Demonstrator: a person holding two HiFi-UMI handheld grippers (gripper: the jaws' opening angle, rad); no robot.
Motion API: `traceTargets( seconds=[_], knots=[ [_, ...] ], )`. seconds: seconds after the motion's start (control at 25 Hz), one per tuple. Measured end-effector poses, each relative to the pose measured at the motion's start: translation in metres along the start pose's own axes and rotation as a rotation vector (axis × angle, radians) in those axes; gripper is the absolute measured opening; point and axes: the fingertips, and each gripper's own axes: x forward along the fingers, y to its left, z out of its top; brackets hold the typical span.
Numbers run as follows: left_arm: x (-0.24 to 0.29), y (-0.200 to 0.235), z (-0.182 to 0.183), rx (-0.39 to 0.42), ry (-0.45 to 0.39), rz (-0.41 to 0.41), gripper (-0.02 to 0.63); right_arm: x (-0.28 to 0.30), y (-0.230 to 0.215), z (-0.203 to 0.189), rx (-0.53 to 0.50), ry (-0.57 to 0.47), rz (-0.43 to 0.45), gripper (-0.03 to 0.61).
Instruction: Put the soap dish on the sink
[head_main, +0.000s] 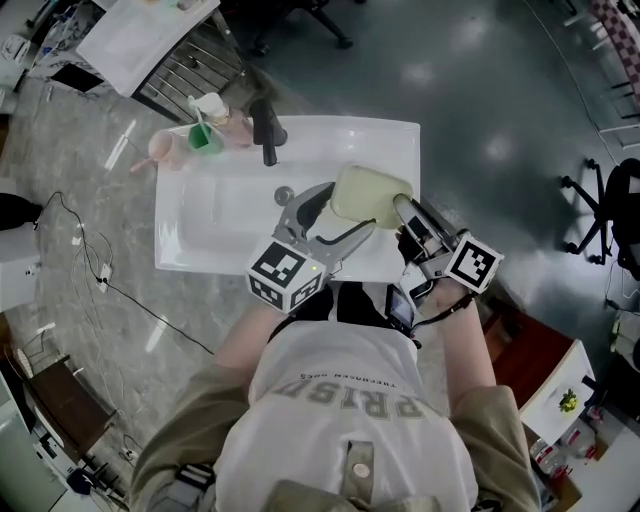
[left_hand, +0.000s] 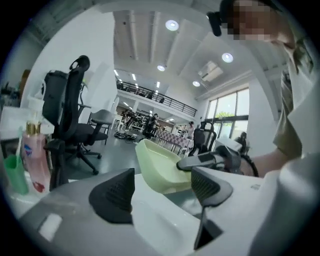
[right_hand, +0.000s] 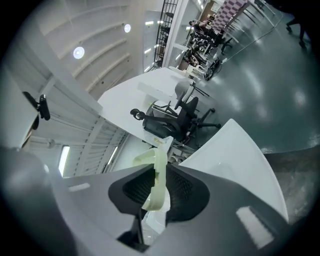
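Soap dish (head_main: 368, 193): thin-walled, likely light, stiff, slick; over the sink's (head_main: 200, 235) near right rim. Your right gripper (head_main: 408, 215) pinches its edge, the sensible hold; your left gripper (head_main: 335, 220) gapes empty beside it.

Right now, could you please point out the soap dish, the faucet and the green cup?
soap dish (head_main: 368, 190), head view, middle of its pale-green body.
faucet (head_main: 266, 128), head view, its dark upright body.
green cup (head_main: 206, 139), head view, its side wall.
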Motion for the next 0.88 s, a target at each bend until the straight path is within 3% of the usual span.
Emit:
traceTargets(
  seconds=[0.12,0.56,0.88],
  knots=[
    [-0.001,0.005,-0.005,0.125,0.053,0.021,0.397,0.005,-0.001,-0.002,-0.030,0.075,0.001,0.069],
    [-0.002,0.000,-0.016,0.422,0.170,-0.012,0.403,0.009,-0.011,-0.010,-0.029,0.245,0.019,0.069],
    [0.005,-0.003,-0.036,0.514,0.261,-0.006,0.407,0.005,-0.017,-0.008,-0.049,0.331,0.028,0.069]
  ],
)
